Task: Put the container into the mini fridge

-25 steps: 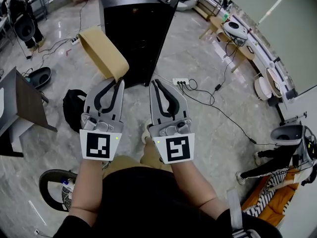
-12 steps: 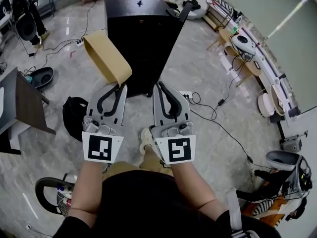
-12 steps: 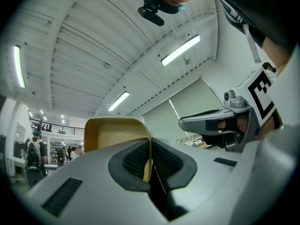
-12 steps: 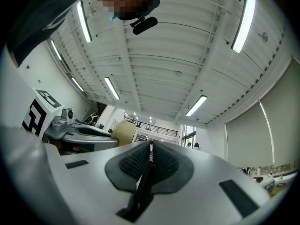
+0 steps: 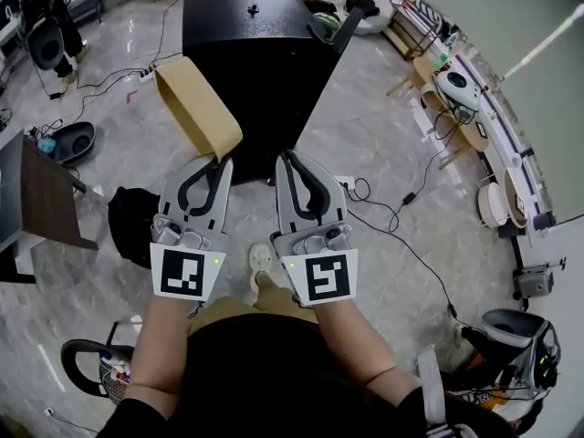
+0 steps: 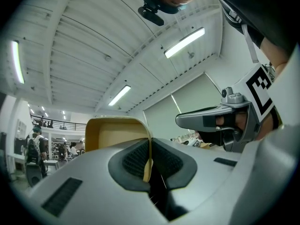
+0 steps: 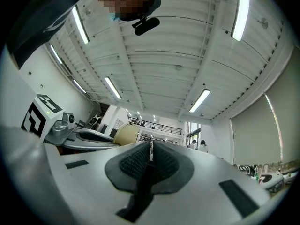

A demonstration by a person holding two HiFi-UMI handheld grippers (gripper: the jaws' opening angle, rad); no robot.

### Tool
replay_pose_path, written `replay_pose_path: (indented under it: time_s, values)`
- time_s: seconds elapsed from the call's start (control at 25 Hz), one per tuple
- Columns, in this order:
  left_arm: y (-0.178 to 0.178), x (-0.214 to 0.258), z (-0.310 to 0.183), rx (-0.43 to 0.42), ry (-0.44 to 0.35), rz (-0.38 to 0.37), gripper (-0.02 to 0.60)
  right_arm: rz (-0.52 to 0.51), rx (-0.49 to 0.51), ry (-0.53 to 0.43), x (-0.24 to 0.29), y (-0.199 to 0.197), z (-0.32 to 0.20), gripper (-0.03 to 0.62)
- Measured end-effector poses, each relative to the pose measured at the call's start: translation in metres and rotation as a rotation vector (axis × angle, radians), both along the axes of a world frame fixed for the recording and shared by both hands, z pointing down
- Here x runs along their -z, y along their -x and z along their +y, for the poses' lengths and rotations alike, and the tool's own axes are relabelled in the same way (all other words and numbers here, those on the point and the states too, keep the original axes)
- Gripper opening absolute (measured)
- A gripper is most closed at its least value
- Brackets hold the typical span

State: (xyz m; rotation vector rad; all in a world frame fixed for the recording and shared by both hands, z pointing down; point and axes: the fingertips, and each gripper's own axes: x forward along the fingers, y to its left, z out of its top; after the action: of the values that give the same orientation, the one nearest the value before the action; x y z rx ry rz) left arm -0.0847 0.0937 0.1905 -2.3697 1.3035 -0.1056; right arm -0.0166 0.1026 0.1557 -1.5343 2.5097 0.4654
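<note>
Straight ahead on the floor, fridge: the black mini fridge [image 5: 260, 80] stands upright on the pale tiles. Its front looks shut from the head view, though the door's edge is hard to make out.
Container: the tan container [image 5: 196, 108] is in the air, out in front of the fridge and towards its left side. How near it is to the cabinet cannot be told. It is not inside.
Left gripper: the left gripper [image 5: 220, 160] has its jaws nearly together, pinched on the thin wall of the container, which stands up between the pads in the left gripper view [image 6: 117, 135].
Right gripper: the right gripper [image 5: 286, 160] has its jaws pressed together with nothing between them, and is just beside the left one.
Done: the container is picked up and carried to the fridge.
Left: by the look of it, the door has to be opened, likely a job for the free right gripper. The container then has to be set on a shelf and let go.
</note>
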Motion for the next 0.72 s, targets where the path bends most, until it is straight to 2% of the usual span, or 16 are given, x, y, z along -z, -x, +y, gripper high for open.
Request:
replay_pose_path:
  time_s: [0.72]
  values:
    - [-0.061,-0.039,-0.146,0.043,0.102,-0.020,0.035,-0.014,0.080,0.080,-0.028,-0.051,-0.165,0.046]
